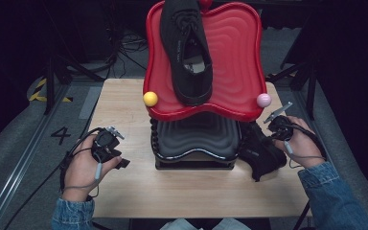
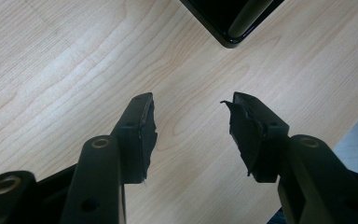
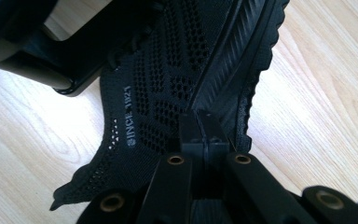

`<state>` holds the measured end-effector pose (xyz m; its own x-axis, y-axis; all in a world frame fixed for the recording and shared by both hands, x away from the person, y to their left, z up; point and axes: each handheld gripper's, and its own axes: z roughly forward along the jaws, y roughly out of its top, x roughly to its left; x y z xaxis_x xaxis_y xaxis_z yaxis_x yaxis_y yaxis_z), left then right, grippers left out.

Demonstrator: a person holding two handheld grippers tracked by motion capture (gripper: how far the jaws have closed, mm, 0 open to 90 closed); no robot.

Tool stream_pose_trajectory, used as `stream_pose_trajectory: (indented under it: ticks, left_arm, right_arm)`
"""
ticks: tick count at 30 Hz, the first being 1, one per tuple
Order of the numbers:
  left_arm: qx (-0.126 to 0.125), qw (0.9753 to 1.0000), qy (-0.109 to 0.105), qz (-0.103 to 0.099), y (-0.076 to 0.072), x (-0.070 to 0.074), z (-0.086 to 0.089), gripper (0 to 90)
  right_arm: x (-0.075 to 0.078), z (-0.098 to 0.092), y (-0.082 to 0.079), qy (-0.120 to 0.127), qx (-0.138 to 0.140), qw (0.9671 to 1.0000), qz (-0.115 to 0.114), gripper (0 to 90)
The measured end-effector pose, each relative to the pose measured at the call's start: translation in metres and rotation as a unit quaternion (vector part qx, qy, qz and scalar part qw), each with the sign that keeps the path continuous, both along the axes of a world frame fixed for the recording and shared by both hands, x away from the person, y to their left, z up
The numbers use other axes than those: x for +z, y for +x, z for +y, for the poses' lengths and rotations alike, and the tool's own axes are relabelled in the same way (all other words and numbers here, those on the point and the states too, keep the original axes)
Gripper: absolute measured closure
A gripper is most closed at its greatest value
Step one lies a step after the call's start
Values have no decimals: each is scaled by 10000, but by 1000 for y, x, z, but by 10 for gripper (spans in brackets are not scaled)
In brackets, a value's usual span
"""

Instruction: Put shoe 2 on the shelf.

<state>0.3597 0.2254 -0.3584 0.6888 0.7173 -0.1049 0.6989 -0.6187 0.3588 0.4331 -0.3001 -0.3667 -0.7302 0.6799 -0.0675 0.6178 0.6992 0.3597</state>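
Note:
A black knit shoe [image 1: 187,52] lies lengthwise on the red tray [image 1: 235,57], the top tier of a stand. A second black shoe [image 1: 261,153] lies on its side on the wooden table, right of the stand. My right gripper [image 1: 272,133] is shut on it. In the right gripper view the jaws [image 3: 200,122] pinch the rim where the shoe's [image 3: 168,79] mesh upper meets the ribbed sole. My left gripper [image 1: 118,160] hovers over bare table left of the stand. It stands open [image 2: 191,121] with nothing between its fingers.
Below the red tray sits a black ribbed tray [image 1: 196,136] on the stand's base [image 2: 228,18]. A yellow ball [image 1: 150,98] and a pink ball [image 1: 263,100] tip the red tray's front corners. Bare wood table [image 1: 182,191] spreads in front of the stand.

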Motion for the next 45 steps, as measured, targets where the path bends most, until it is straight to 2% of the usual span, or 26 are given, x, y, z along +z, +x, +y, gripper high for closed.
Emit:
stream_pose_trajectory:
  ticks: [1, 4, 6, 9, 12, 13, 16, 18, 19, 20, 22, 24, 27, 29, 31, 32, 33, 34, 35, 36, 39, 40, 41, 43, 45]
  left_arm:
    - [-5, 10000, -3, 0, 0, 0, 0, 507]
    - [16, 10000, -37, -9, -1, 1, 1, 507]
    - [4, 10000, -15, 2, -1, 0, 1, 507]
    - [-5, 10000, -13, 37, 0, -2, 0, 507]
    - [-5, 10000, -23, 59, 0, -2, -2, 506]
    - [-34, 10000, -24, 29, 1, -2, -2, 506]
    - [-49, 10000, -11, 81, 2, -4, -3, 506]
    - [-76, 9999, 38, 55, 3, -5, -4, 505]
    - [-76, 9999, 38, 55, 3, -5, -4, 506]
    - [-55, 9999, -5, 125, 3, -6, -5, 506]
    - [-105, 9999, 5, 108, 3, -6, -6, 506]
    - [-110, 9999, -12, 110, 3, -6, -6, 506]
    - [-87, 9999, -18, 101, 2, -6, -5, 506]
    - [-65, 9999, -38, 129, 2, -6, -4, 506]
    - [-42, 9999, -23, 153, 2, -7, -5, 510]
    - [-45, 9999, -9, 139, 3, -8, -5, 516]
    - [-45, 9999, -9, 139, 3, -8, -5, 516]
    - [-66, 9999, -14, 137, 4, -8, -5, 516]
    - [-56, 9999, -16, 140, 4, -9, -5, 515]
    - [-52, 9999, -18, 140, 4, -9, -5, 514]
    - [-34, 9999, -28, 152, 4, -9, -4, 514]
    - [-19, 9999, -26, 164, 4, -8, -4, 514]
    - [-16, 9999, -26, 168, 4, -8, -3, 513]
    - [-52, 9999, -32, 159, 4, -9, -3, 513]
    - [-43, 9998, -47, 162, 4, -9, -2, 512]
  right_arm:
    - [1, 0, 1, -57, -12, 10000, -5, 900]
    - [5, -3, 3, -340, -170, 9991, -212, 900]
    - [6, -7, 6, -418, -252, 9984, -284, 900]
    - [7, -18, 12, -499, -439, 9972, -335, 900]
    - [6, -31, 21, -595, -715, 9953, -264, 900]
    - [7, -39, 24, -594, -762, 9952, -181, 900]
    - [18, -52, 24, -481, -902, 9943, -289, 900]
    - [33, -58, 18, -392, -934, 9938, -456, 893]
    - [33, -58, 18, -392, -934, 9938, -456, 893]
    - [39, -60, 14, -324, -912, 9940, -503, 883]
    - [46, -61, 8, -211, -900, 9944, -502, 874]
    - [47, -62, 3, -280, -860, 9950, -413, 846]
    - [46, -64, -1, -251, -753, 9964, -291, 784]
    - [44, -67, -3, -415, -697, 9964, -252, 757]
    - [38, -70, -3, -539, -656, 9963, -162, 761]
    - [32, -72, -1, -579, -614, 9964, -32, 764]
    - [32, -72, -1, -579, -614, 9964, -32, 764]
    - [29, -72, 0, -615, -560, 9965, 31, 781]
    - [25, -72, 1, -609, -523, 9967, 96, 834]
    - [24, -71, 2, -630, -527, 9965, 123, 867]
    - [25, -65, -1, -589, -596, 9963, 182, 878]
    - [26, -62, -2, -542, -549, 9967, 237, 879]
    - [27, -56, -6, -311, -450, 9980, 304, 879]
    - [27, -44, -15, -25, -260, 9990, 370, 879]
    - [26, -31, -25, 131, -60, 9989, 449, 879]
